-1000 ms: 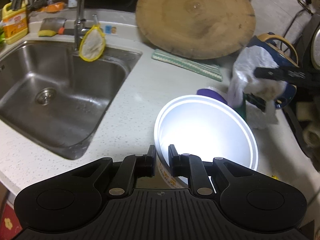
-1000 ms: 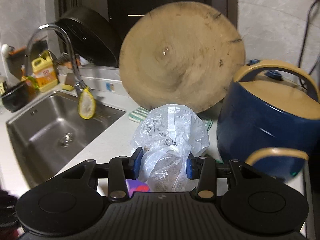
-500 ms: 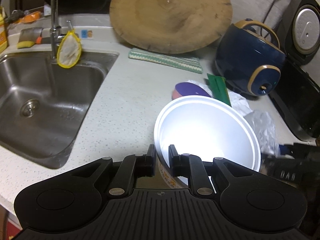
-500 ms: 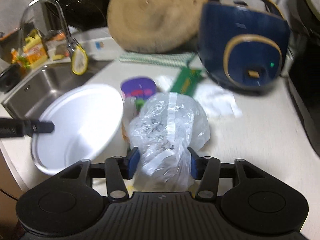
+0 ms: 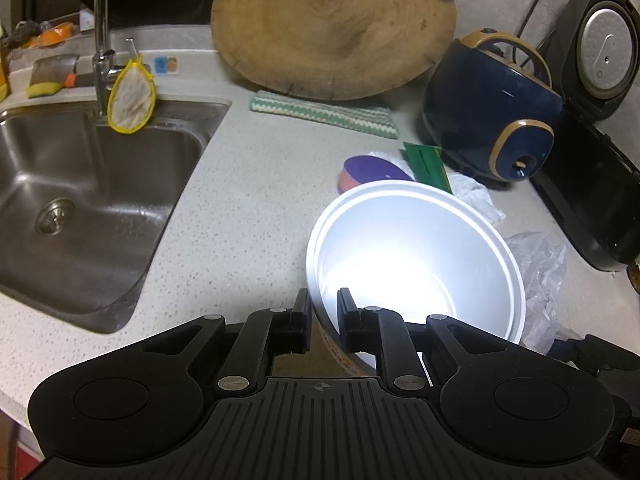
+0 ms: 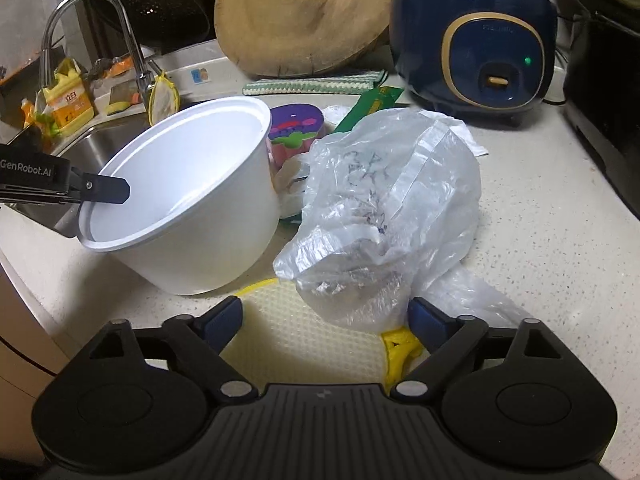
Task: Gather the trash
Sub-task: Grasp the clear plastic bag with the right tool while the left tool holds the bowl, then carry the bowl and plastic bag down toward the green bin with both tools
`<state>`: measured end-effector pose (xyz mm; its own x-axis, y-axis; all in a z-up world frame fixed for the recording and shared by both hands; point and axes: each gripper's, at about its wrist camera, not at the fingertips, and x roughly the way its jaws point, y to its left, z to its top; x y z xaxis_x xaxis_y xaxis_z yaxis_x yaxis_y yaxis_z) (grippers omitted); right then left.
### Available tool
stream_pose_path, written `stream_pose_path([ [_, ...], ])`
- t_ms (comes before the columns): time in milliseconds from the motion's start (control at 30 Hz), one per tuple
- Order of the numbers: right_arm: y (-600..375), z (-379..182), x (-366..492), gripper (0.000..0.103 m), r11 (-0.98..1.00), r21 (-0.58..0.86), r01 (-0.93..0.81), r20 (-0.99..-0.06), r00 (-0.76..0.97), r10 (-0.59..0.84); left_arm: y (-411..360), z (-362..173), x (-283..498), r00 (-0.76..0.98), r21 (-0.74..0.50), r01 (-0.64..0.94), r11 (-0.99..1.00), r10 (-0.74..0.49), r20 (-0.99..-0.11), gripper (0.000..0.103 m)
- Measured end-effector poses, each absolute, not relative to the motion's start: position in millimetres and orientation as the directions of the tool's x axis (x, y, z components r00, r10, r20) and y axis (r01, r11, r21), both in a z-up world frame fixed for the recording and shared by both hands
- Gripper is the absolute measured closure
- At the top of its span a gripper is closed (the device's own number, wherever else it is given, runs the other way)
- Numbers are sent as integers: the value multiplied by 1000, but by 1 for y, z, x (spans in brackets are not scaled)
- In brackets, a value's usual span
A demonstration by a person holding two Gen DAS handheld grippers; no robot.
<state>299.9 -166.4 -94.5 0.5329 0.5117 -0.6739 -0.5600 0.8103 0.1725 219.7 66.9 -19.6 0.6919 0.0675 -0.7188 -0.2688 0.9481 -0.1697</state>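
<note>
Tub (image 6: 188, 200) seemingly empty, rim in left claw (image 5: 323, 316); bag (image 6: 384, 216) alongside.

You have open counter (image 5: 248, 216) between the sink (image 5: 92, 200) and the white tub (image 5: 412, 256). Beyond the tub, wrappers (image 5: 426, 162), the crumpled plastic bag (image 6: 392, 208) and the blue rice cooker (image 6: 476, 36) crowd your way.
</note>
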Motion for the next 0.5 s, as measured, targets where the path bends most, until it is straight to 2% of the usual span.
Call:
stream_pose_path([
  [100,-166,-97,300,0,804,172,-570,-670,531,519,66,-21,219,686,-170,-271,947,66,-725,86],
  [333,-168,-99,305,0,818,195,-542,-656,548,519,79,-27,216,699,-253,-293,922,26,-714,86],
  [500,-167,-96,309,0,800,180,-573,-682,513,521,83,-30,214,722,-304,-310,901,16,-691,88],
])
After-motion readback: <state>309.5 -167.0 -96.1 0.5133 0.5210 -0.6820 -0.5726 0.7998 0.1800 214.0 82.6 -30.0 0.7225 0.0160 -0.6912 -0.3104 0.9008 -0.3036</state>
